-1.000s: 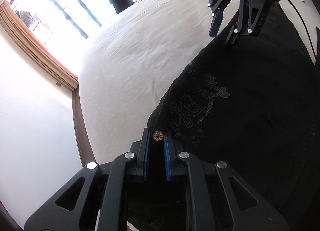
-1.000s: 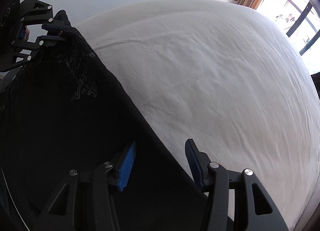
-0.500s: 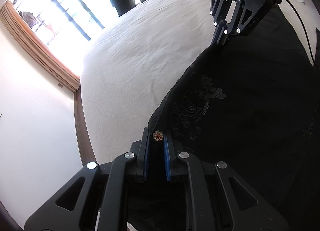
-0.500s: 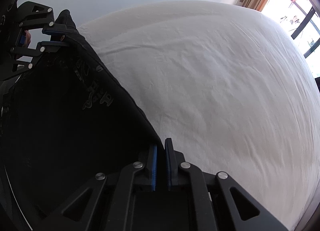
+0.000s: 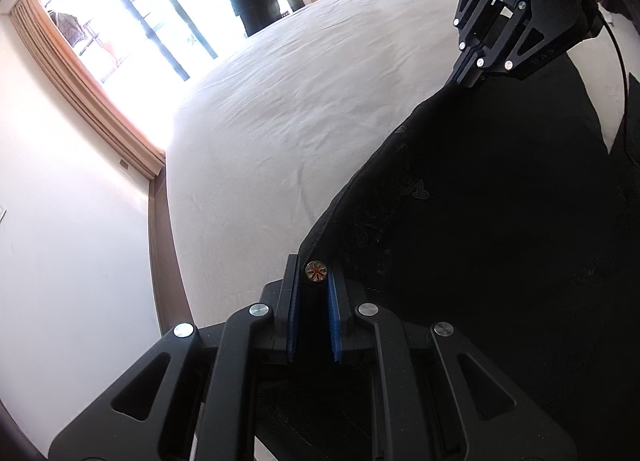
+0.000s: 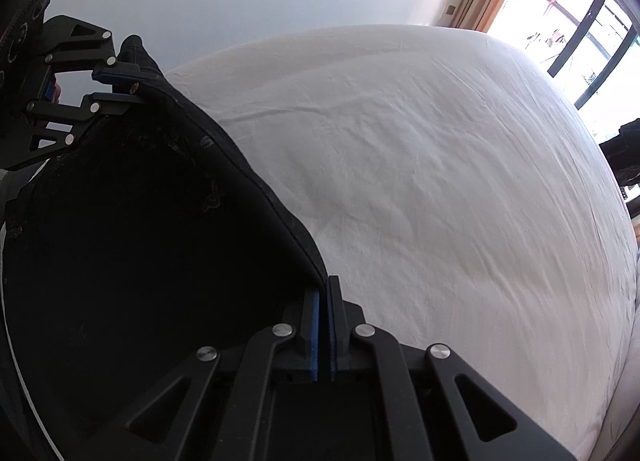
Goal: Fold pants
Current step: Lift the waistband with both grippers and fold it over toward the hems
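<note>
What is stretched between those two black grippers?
The black pants' edge runs from left gripper to right gripper, above the white bed; left wrist view.

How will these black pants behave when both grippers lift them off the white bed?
The black fabric pants will probably sag: the edge already curves between the left gripper and right gripper. The dark cloth looks thick, so likely fairly heavy. The metal button may help the left grip hold.

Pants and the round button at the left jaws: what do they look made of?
Pants: black woven cloth, likely denim or heavy cotton, matte, with stitched seams and tone-on-tone embroidery. Button: looks like metal, a shiny brassy rim round a reddish cross pattern. Bed sheet under them: white cotton-like fabric, matte, finely creased.
</note>
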Available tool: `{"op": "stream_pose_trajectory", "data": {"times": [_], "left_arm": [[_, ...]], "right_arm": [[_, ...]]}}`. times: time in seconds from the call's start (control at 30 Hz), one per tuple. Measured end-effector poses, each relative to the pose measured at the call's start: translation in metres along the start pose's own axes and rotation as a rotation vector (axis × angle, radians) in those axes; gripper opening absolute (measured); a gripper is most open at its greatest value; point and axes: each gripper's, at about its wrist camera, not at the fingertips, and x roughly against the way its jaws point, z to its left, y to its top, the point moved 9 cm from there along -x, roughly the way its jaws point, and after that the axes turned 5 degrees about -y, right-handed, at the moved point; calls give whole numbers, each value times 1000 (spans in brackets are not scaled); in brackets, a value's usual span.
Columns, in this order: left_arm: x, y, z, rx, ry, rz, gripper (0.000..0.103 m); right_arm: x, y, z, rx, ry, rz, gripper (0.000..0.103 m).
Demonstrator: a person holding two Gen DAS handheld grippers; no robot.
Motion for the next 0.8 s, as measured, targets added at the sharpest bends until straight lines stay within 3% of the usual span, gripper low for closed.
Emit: {"op": "stream_pose_trajectory", "data": {"times": [0.27,0.5,0.7,0.8], "left_arm": [[24,-12,-28,-38,-24,0,11],[47,-29,-41,4,-50,2,11],[59,-47,-44,20,-75,8,11],[77,-63,-66,15,-92,9,11]], "right_arm": [[49,-30,36,-6,-34,-10,3],[82,-55,67,-32,-55,-44,3],[90,-71,96,-50,-48,-58,3],[80,-76,88,-80,-40,-57,3]]}}
